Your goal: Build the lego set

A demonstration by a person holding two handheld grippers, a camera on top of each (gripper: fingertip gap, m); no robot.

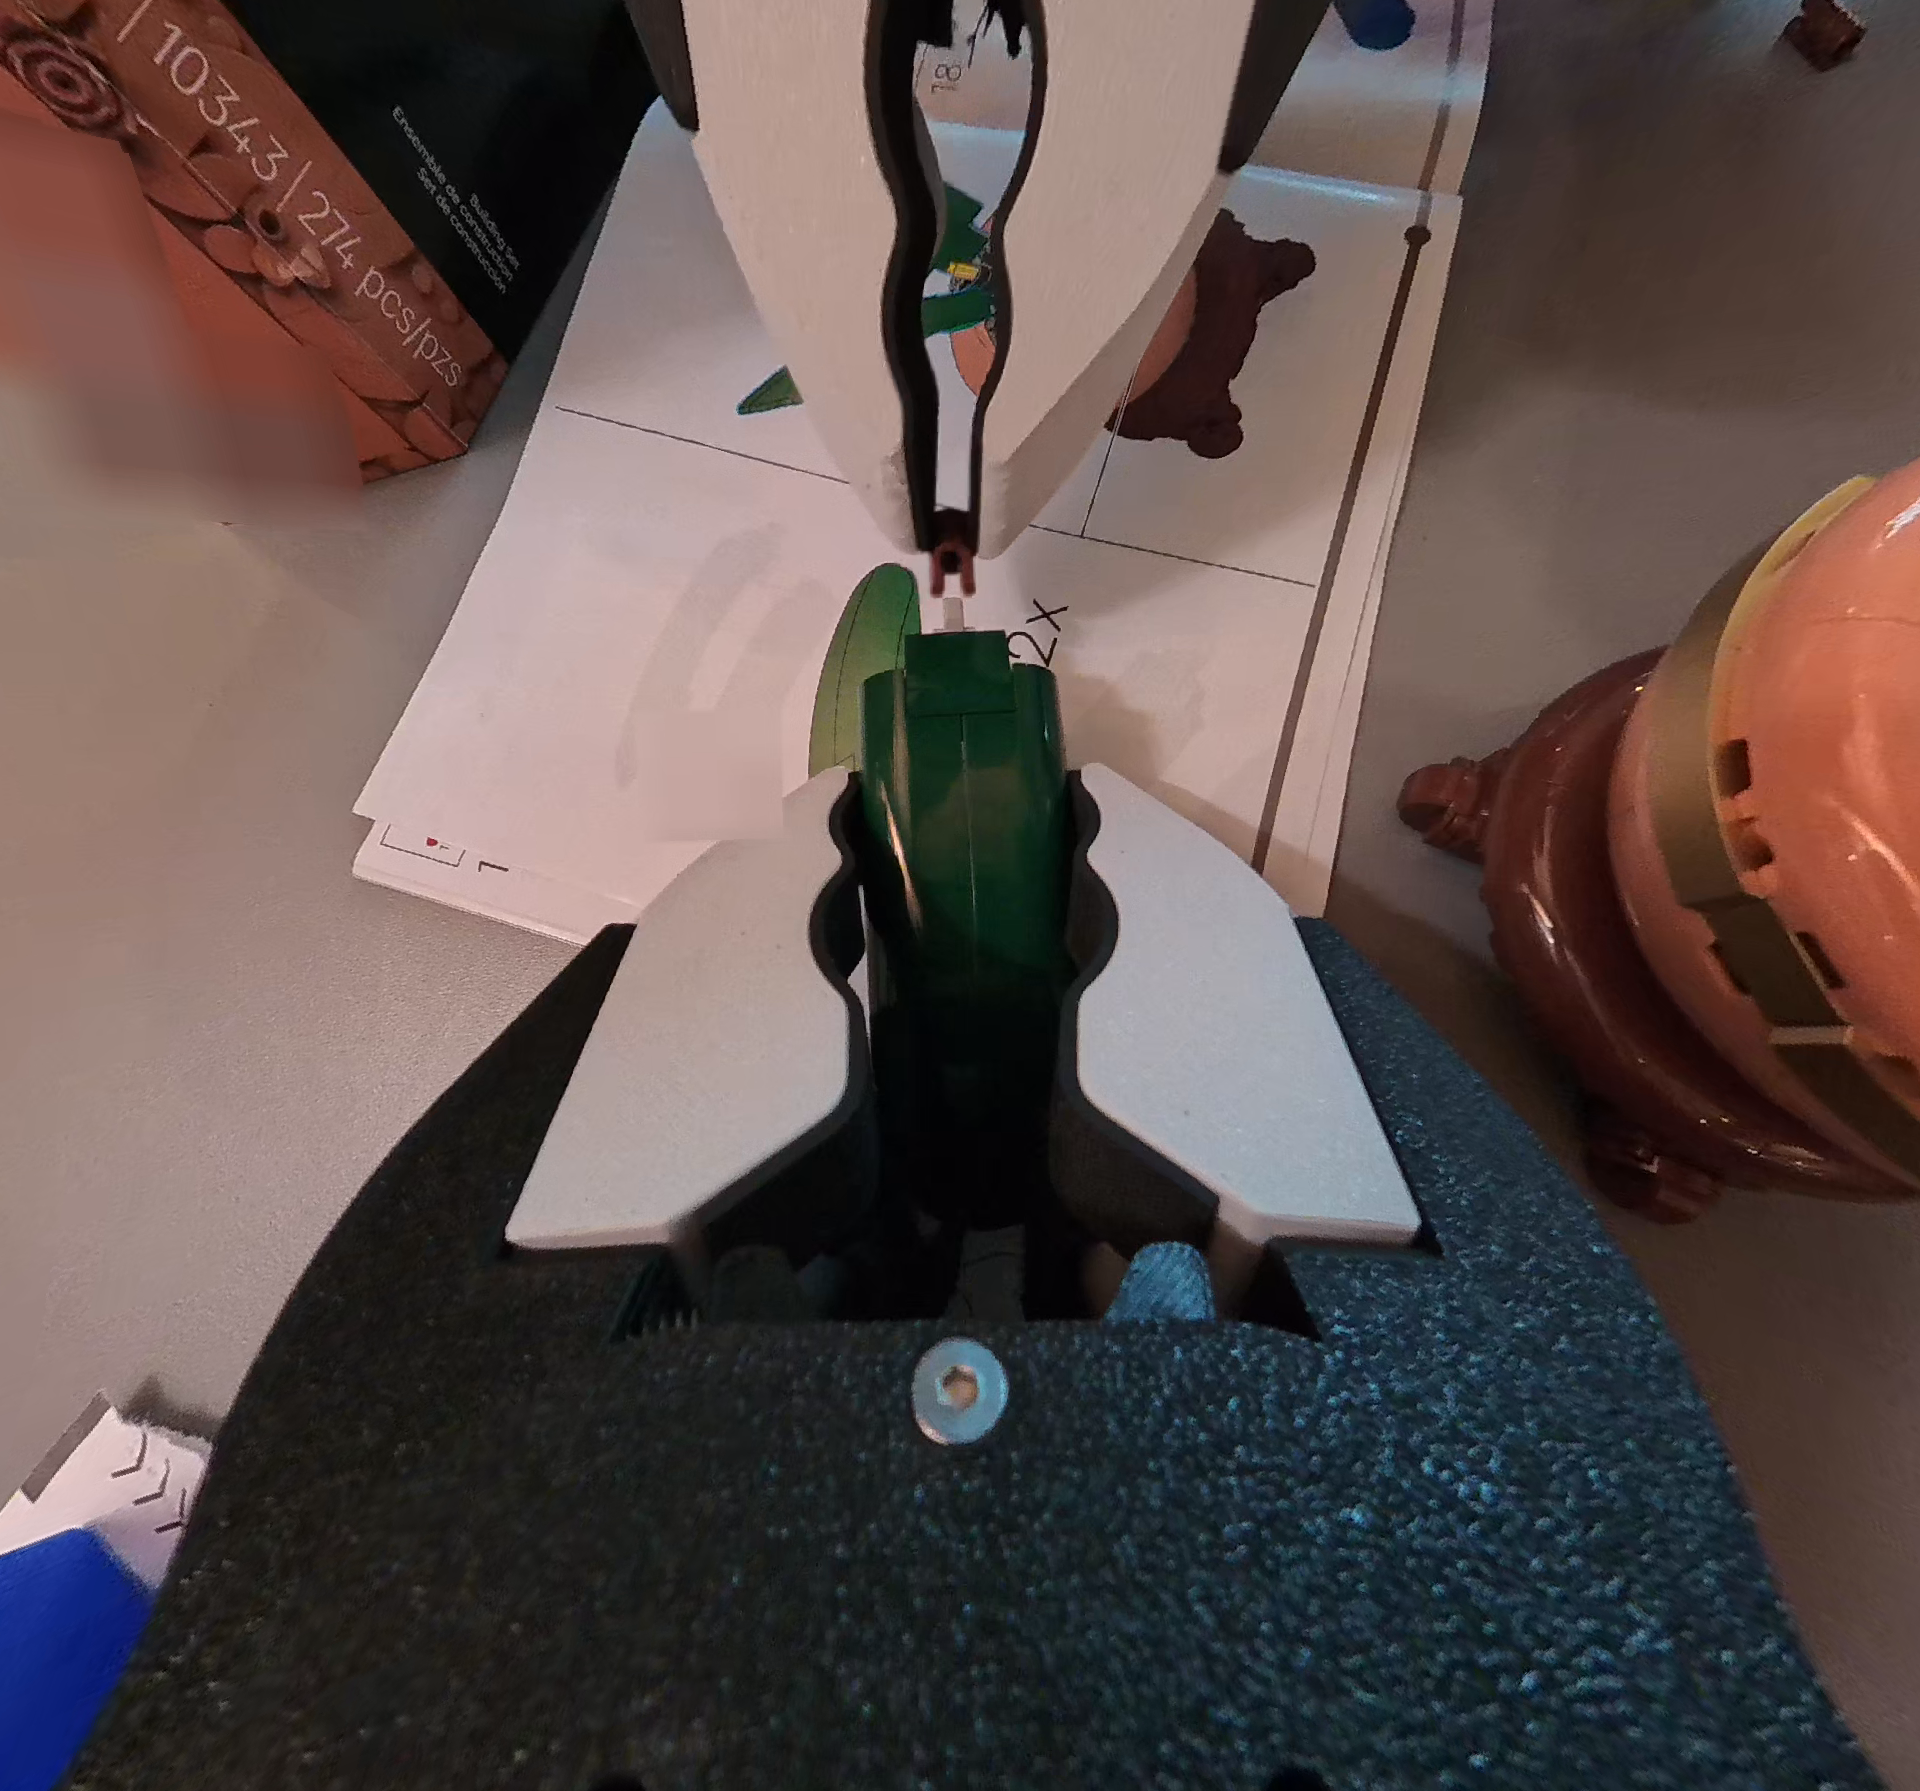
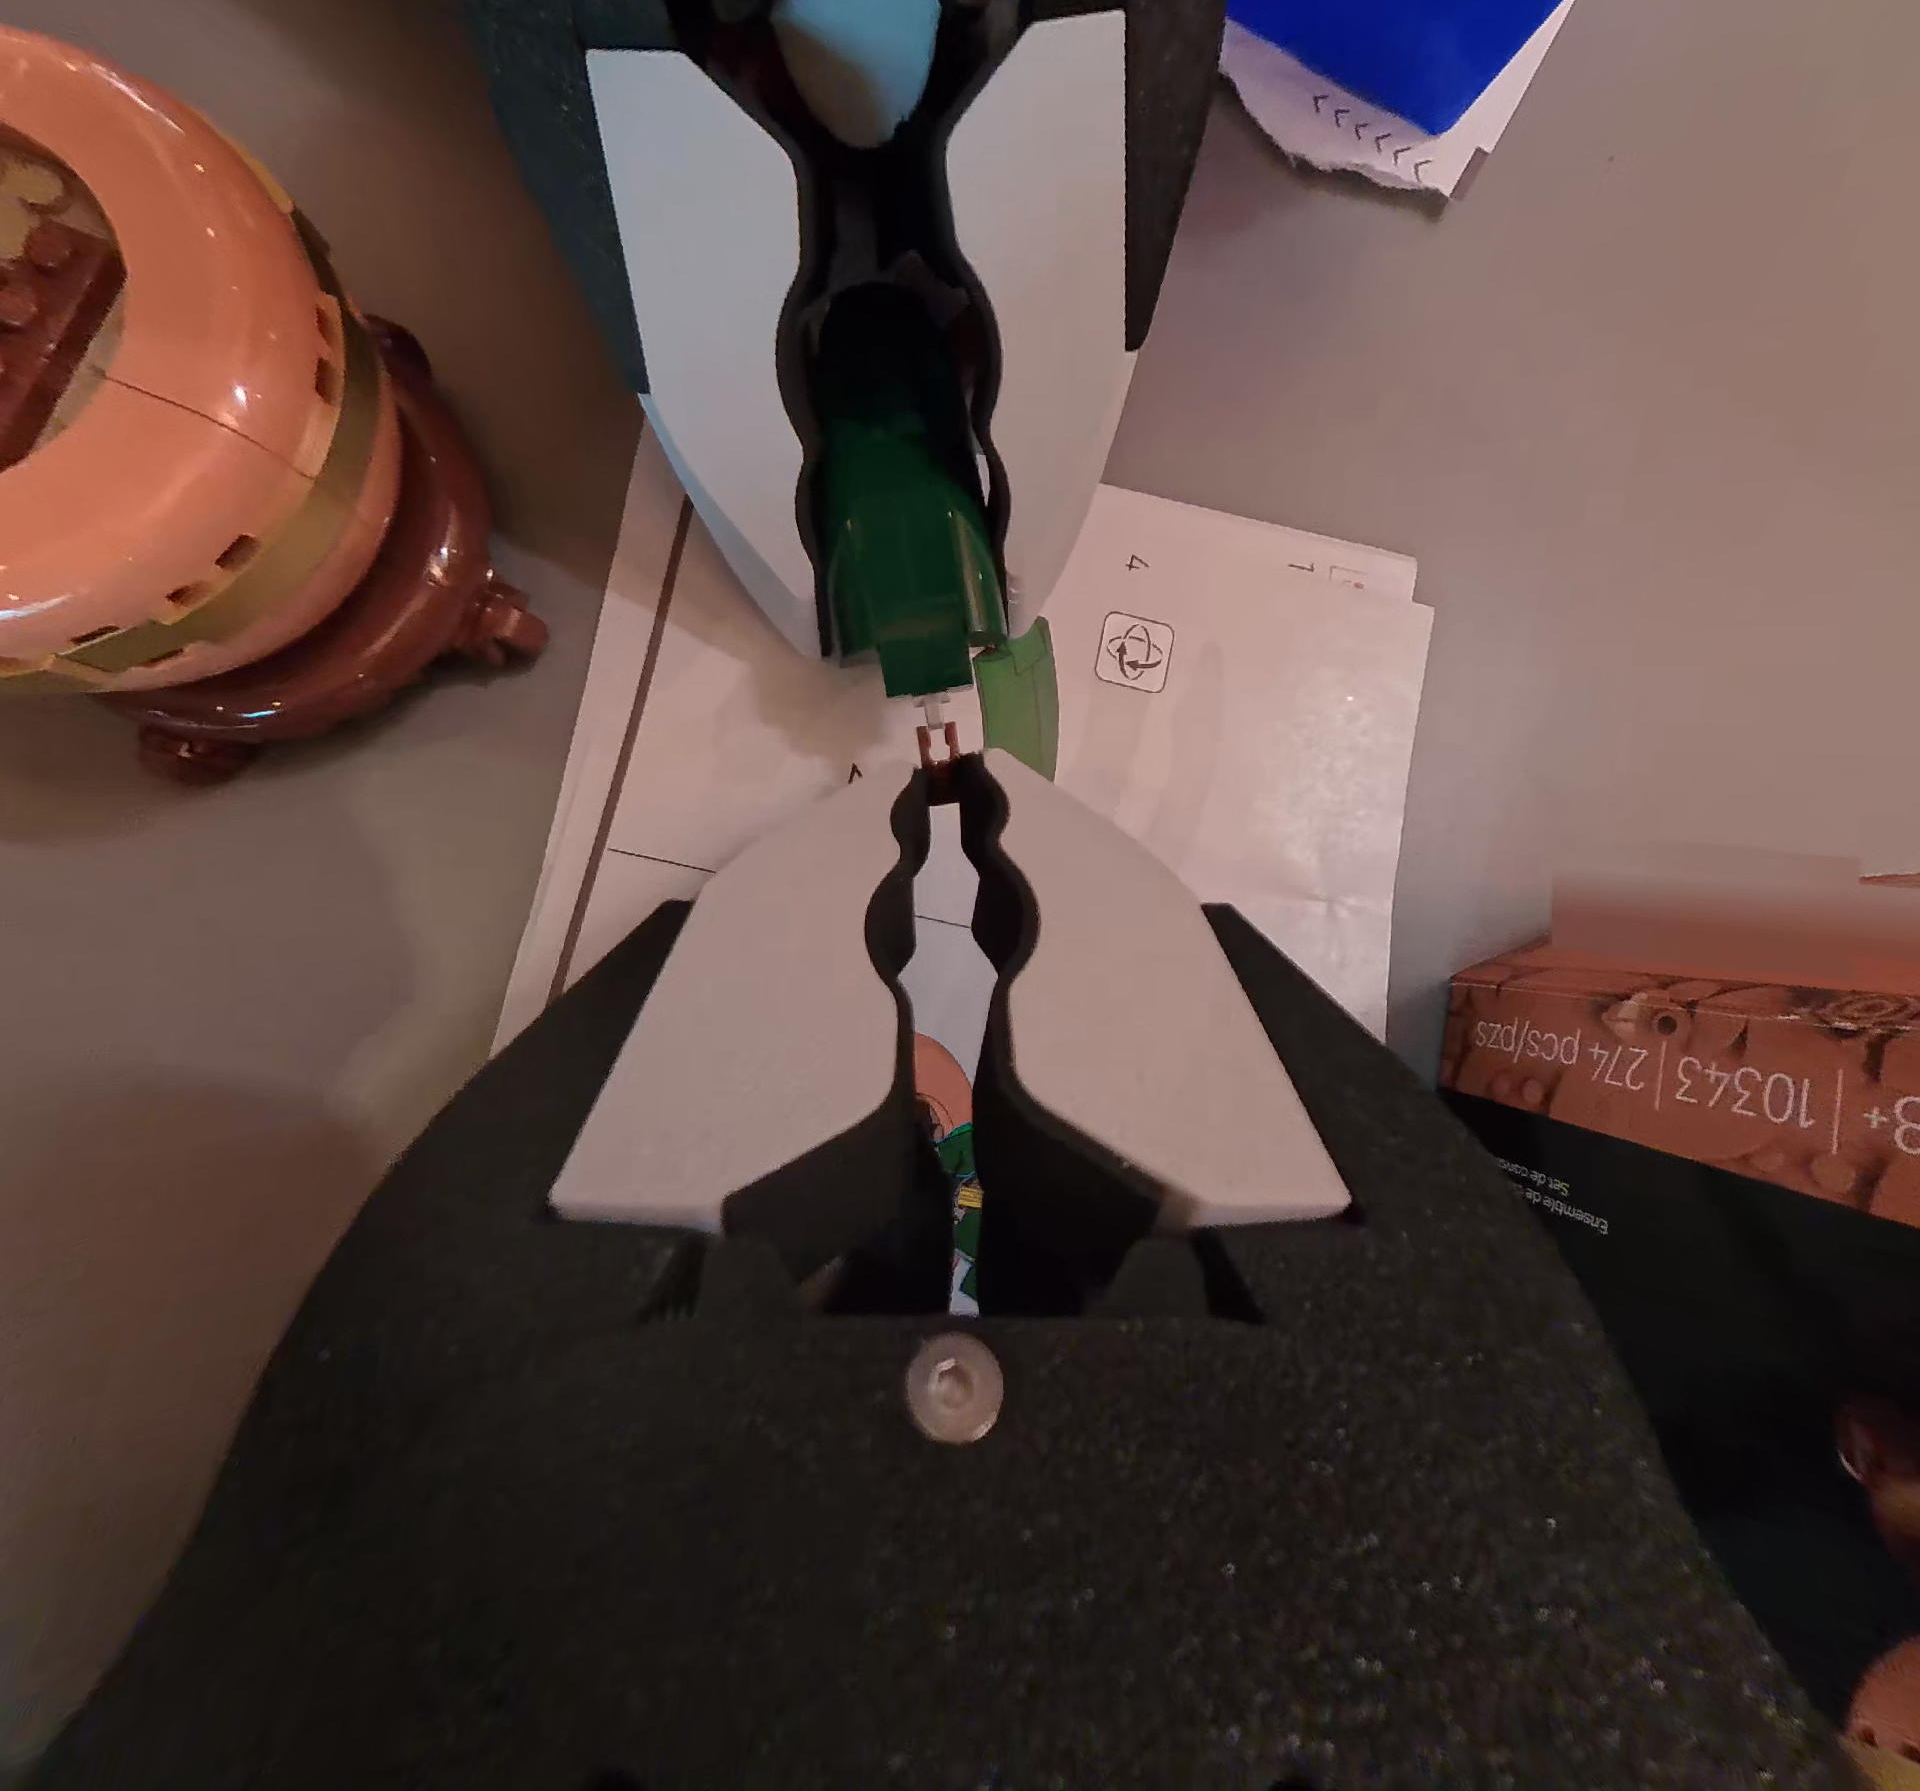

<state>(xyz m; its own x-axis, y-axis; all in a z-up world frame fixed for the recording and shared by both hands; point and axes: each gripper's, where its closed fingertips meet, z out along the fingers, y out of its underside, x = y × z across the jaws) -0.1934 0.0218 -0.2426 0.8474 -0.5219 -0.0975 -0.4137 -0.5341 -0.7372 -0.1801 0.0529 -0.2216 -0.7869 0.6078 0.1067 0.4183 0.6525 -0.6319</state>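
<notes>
One joint is left above the instruction booklet (image 1: 582,661): your left gripper (image 1: 961,796) clamps the green leaf assembly (image 1: 961,806), your right gripper (image 2: 943,773) pinches the small brown clip (image 2: 938,765), almost touching its white pin (image 2: 933,705), while the pot (image 2: 208,453) beside the booklet looks built.

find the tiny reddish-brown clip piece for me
The tiny reddish-brown clip piece is pinched at the tip of the right tongs, just short of the white peg on the dark green leaf piece, above the white instruction booklet.
</notes>
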